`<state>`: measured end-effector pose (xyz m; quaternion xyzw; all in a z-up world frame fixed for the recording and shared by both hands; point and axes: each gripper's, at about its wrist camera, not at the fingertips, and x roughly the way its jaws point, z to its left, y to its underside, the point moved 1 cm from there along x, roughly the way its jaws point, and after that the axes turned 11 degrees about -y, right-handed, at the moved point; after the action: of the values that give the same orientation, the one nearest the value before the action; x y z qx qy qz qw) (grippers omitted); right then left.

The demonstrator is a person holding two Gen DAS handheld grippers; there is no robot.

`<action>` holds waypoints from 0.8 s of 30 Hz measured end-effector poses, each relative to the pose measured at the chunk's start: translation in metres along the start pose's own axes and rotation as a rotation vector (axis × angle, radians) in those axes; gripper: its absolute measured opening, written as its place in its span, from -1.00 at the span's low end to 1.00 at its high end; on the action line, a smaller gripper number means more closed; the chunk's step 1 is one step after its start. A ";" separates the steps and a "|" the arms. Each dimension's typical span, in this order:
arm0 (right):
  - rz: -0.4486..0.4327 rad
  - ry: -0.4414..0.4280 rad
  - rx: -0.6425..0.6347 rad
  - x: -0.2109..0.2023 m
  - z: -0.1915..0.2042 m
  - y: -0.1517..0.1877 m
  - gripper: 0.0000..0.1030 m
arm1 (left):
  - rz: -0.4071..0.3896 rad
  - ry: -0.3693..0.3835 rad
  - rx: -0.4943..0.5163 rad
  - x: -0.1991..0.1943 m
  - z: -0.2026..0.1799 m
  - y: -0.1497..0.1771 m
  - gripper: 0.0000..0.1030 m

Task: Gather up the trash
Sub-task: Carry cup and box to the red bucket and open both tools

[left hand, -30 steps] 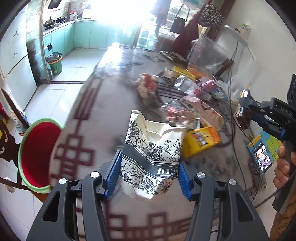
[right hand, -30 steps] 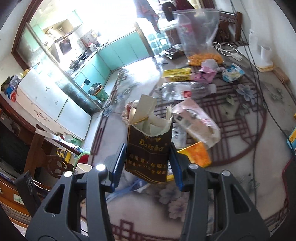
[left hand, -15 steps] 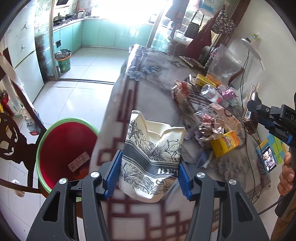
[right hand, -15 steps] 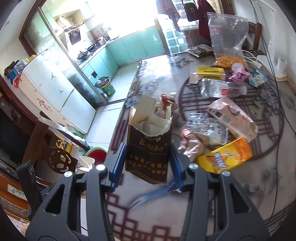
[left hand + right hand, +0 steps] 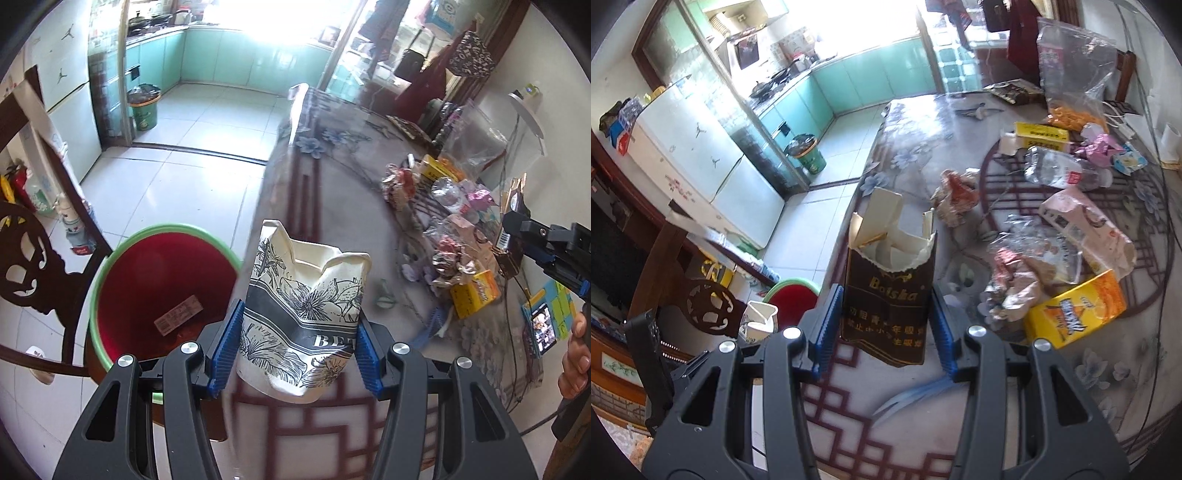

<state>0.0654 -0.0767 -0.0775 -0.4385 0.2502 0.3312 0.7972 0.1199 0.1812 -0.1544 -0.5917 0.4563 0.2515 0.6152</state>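
clear passage at table edge, litter to the right

the red bin stood open-mouthed beside the table, a carved chair crowding its far side; wrappers and an orange box cluttered the tabletop rightward.

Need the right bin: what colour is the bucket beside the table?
Red inside with a green rim, best seen in the left wrist view.

"BE" on floral paper cup; "Boisha" on brown carton
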 end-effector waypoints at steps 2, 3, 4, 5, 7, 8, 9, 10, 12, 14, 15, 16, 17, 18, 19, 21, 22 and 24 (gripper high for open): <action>0.023 -0.015 -0.016 0.010 0.009 0.002 -0.13 | 0.007 -0.029 -0.020 0.004 0.012 0.000 0.03; 0.035 -0.024 -0.025 0.014 0.014 0.003 -0.13 | 0.012 -0.041 -0.031 0.006 0.018 0.000 0.03; 0.049 -0.036 -0.035 0.020 0.019 0.005 -0.13 | 0.016 -0.054 -0.045 0.007 0.025 0.001 0.03; 0.061 -0.053 -0.045 0.025 0.025 0.006 -0.13 | 0.019 -0.066 -0.056 0.009 0.031 0.002 0.03; 0.075 -0.088 -0.062 0.033 0.036 0.009 -0.13 | 0.022 -0.088 -0.072 0.010 0.041 0.004 0.03; 0.080 -0.101 -0.070 0.037 0.040 0.010 -0.13 | 0.023 -0.101 -0.084 0.011 0.048 0.004 0.03; 0.087 -0.117 -0.080 0.041 0.046 0.011 -0.13 | 0.025 -0.111 -0.096 0.011 0.054 0.005 0.03; 0.095 -0.128 -0.086 0.043 0.049 0.012 -0.13 | 0.027 -0.120 -0.109 0.012 0.059 0.006 0.03; 0.118 -0.155 -0.102 0.053 0.060 0.013 -0.13 | 0.032 -0.135 -0.127 0.013 0.069 0.008 0.03; 0.139 -0.177 -0.111 0.061 0.069 0.014 -0.13 | 0.038 -0.148 -0.142 0.015 0.077 0.009 0.03; 0.154 -0.191 -0.116 0.067 0.074 0.015 -0.13 | 0.043 -0.155 -0.152 0.016 0.082 0.011 0.03; 0.166 -0.200 -0.121 0.072 0.078 0.015 -0.13 | 0.046 -0.159 -0.157 0.016 0.084 0.011 0.03; 0.175 -0.207 -0.124 0.076 0.080 0.016 -0.13 | 0.051 -0.166 -0.168 0.018 0.089 0.013 0.03; 0.191 -0.219 -0.127 0.083 0.084 0.017 -0.13 | 0.054 -0.169 -0.173 0.018 0.092 0.013 0.03; 0.202 -0.226 -0.129 0.087 0.086 0.018 -0.12 | 0.056 -0.173 -0.180 0.019 0.095 0.014 0.03; 0.228 -0.241 -0.132 0.097 0.091 0.019 -0.12 | 0.064 -0.181 -0.193 0.021 0.102 0.015 0.03; 0.241 -0.249 -0.134 0.102 0.094 0.020 -0.12 | 0.069 -0.184 -0.200 0.022 0.105 0.016 0.03; 0.257 -0.261 -0.137 0.110 0.098 0.020 -0.12 | 0.074 -0.188 -0.208 0.025 0.109 0.015 0.03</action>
<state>0.1332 0.0501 -0.1160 -0.4093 0.1756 0.5006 0.7423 0.1470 0.2825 -0.1960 -0.6088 0.3895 0.3743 0.5809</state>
